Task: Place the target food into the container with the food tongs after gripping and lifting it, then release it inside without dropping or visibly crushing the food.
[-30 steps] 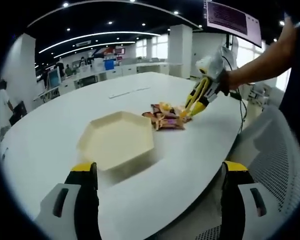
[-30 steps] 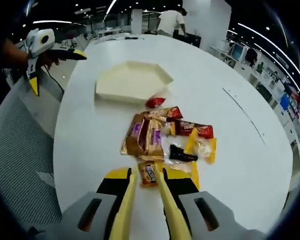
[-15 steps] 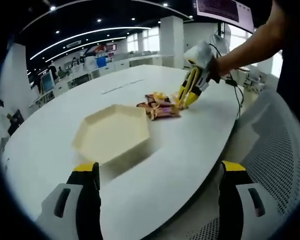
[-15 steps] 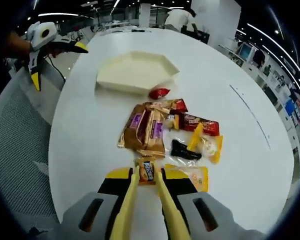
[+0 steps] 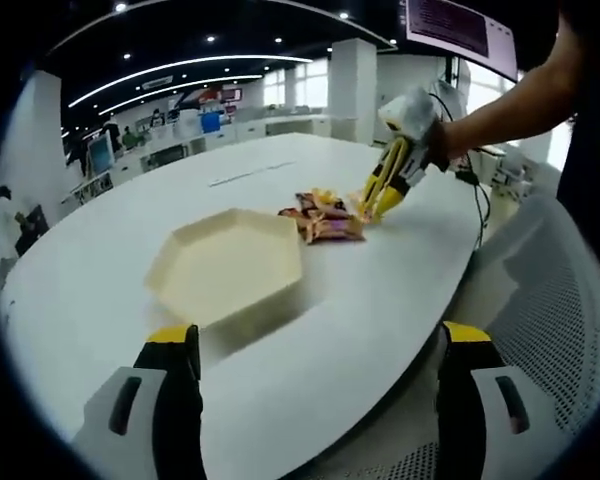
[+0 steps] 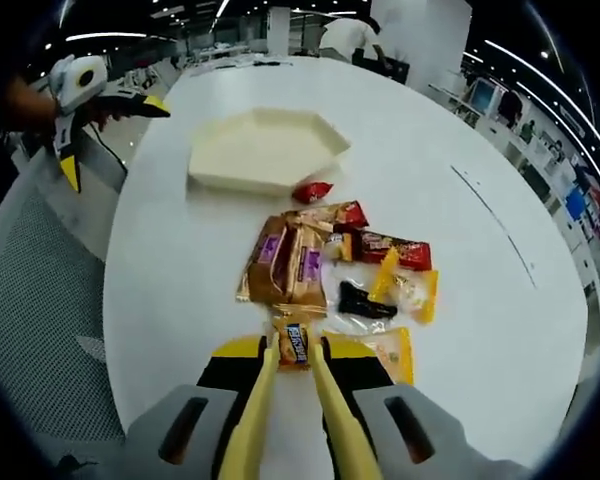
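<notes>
My right gripper (image 6: 294, 352) is shut on yellow food tongs (image 6: 256, 410), whose two arms run forward between its jaws. The tong tips flank a small orange-wrapped candy bar (image 6: 296, 344) lying on the white table (image 6: 180, 260), at the near edge of a pile of wrapped snacks (image 6: 320, 265). Beyond the pile sits a cream hexagonal container (image 6: 265, 148), with nothing in it. My left gripper (image 5: 320, 335) stands wide open over the table edge, the container (image 5: 225, 262) just ahead of it. The right gripper (image 5: 385, 198) with its tongs reaches the snack pile (image 5: 325, 218) there.
A small red packet (image 6: 312, 190) lies between the pile and the container. A mesh office chair (image 5: 555, 300) stands by the table edge. The left gripper (image 6: 80, 85) hangs off the table's far left. A person (image 6: 345, 35) stands past the far end.
The tong tips have slid forward to either side of the orange-wrapped bar and narrowed on it. The left gripper stays open; its view has only swayed slightly.
</notes>
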